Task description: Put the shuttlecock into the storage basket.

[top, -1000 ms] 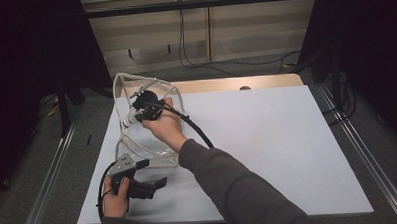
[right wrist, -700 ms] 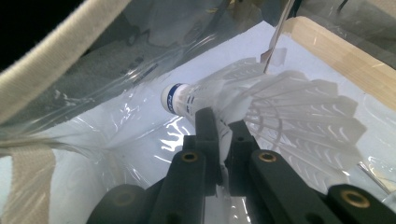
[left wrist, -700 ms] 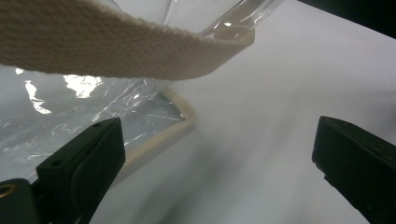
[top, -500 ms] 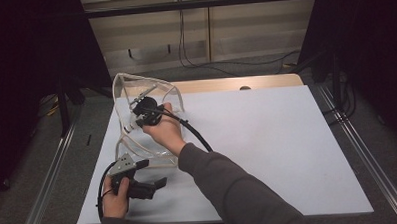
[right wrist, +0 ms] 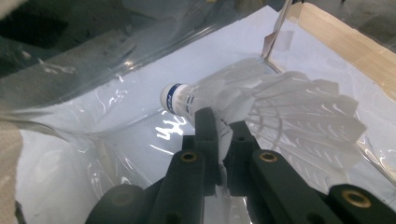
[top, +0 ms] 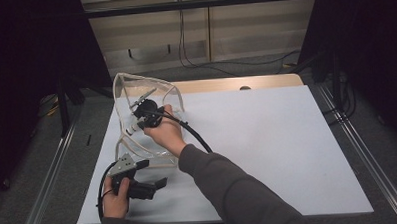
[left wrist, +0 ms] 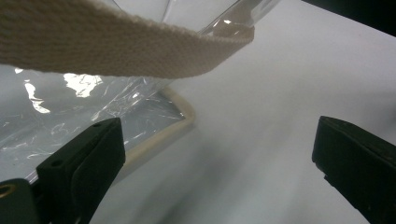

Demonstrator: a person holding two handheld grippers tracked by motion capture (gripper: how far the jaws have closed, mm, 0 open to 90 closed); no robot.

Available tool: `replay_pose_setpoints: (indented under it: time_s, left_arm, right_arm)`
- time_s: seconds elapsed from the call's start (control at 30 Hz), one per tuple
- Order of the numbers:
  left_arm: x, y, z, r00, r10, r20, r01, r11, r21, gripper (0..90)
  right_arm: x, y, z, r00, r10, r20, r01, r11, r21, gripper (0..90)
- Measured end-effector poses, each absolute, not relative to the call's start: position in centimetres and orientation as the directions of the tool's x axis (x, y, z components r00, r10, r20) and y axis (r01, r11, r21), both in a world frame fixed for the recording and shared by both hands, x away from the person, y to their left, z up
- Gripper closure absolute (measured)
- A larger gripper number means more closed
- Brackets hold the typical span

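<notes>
Shuttlecock held inside the clear bag

Right claw [right wrist: 219,135] — pinched tight on the shuttlecock's [right wrist: 261,105] feathers — is inside the clear bag [top: 128,87]; left claw [left wrist: 210,154] gapes wide and empty beside the bag's lower edge.

The bag [top: 146,119] is glossy, crinkled clear plastic with a woven cloth strap [left wrist: 116,46]; the shuttlecock [right wrist: 261,107] has white feathers; the worktop [top: 287,139] is matt white.

the shuttlecock [right wrist: 261,107] band's blue print is too blurred to read
</notes>
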State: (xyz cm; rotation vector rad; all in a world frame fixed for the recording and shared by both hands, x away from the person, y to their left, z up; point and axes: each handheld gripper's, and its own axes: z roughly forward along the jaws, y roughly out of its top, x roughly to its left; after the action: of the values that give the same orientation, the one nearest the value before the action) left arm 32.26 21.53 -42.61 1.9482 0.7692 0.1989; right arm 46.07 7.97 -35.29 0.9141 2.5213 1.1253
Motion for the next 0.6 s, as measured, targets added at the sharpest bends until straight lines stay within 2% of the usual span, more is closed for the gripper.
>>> replay_pose_setpoints:
  time_s: [0.6]
  left_arm:
    - [32.21,21.64,-42.64,0.781,0.597,-0.185,0.436,-0.308,0.846,2.8]
  right_arm:
    - [46.07,8.42,-36.07,-0.798,0.602,0.03,0.446,0.558,0.7,87.3]
